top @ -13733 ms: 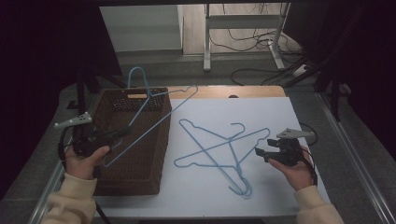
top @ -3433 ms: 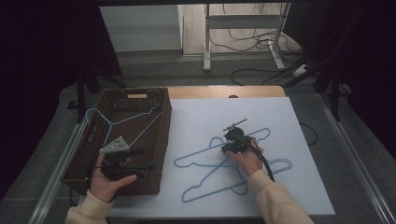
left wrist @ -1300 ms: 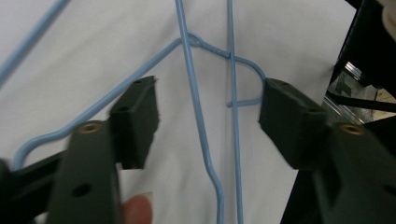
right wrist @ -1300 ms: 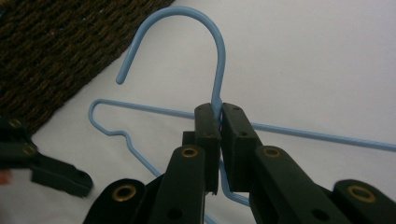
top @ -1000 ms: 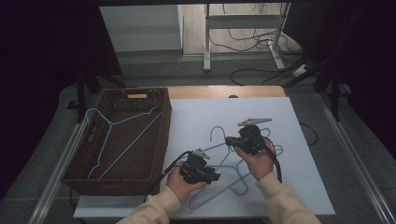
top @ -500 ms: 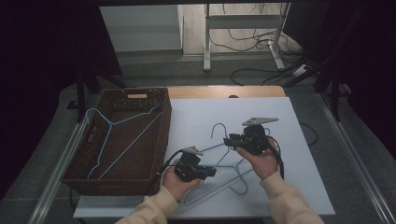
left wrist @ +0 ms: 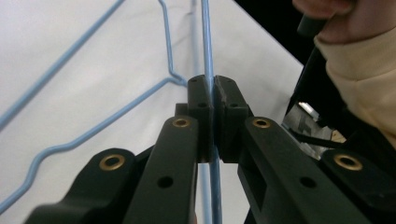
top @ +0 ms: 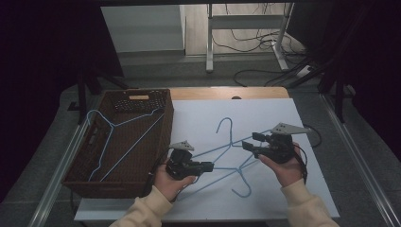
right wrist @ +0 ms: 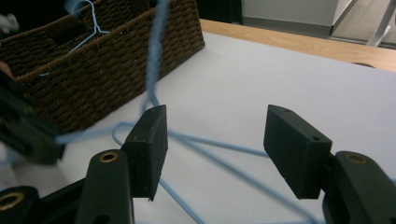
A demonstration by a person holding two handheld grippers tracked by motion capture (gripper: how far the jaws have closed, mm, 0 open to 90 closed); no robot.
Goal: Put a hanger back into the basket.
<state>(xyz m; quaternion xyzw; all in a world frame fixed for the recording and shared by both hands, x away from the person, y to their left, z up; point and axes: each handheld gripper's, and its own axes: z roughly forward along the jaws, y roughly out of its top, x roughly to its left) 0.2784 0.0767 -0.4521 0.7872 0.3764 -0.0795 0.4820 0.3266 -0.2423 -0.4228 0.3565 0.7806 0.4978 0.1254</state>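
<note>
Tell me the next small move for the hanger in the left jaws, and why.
Probably lift it and carry it toward the wicker basket. The left gripper is shut on a blue wire hanger, the right gripper has just been opening with nothing clamped, and one hanger already lies in that basket.

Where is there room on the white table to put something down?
The far right of the white mat, beyond the blue hangers, is bare, and so is its near edge. The middle is crowded with hangers and both tongs; the basket fills the left.

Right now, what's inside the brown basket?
One blue wire hanger lies slanted inside the brown basket, hook toward the far left corner. The basket's dark floor under it is hard to make out.
</note>
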